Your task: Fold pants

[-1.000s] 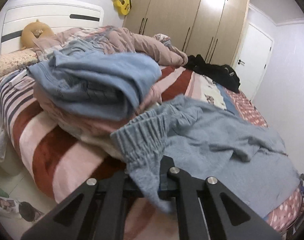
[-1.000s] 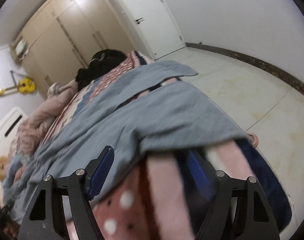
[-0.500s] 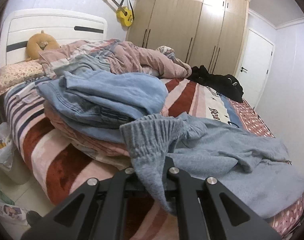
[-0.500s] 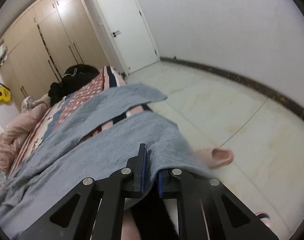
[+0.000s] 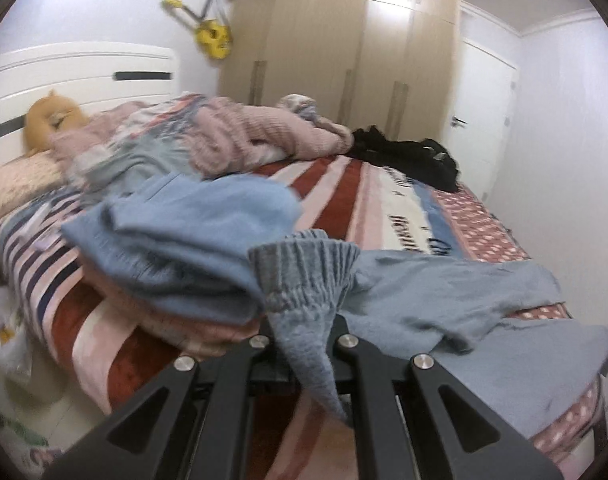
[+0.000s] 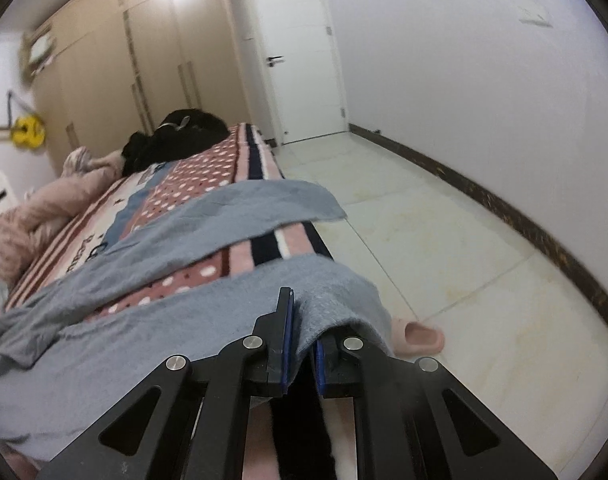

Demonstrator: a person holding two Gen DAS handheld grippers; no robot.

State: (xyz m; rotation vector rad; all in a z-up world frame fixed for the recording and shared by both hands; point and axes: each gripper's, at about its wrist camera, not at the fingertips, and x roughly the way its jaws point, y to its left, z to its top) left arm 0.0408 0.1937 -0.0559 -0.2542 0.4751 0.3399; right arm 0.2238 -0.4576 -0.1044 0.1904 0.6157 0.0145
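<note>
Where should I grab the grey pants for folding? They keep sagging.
Take the grey pants at both ends from the bed's near edge: the ribbed waistband, where the left gripper pinches, and the near leg's hem, where the right gripper clamps.
</note>
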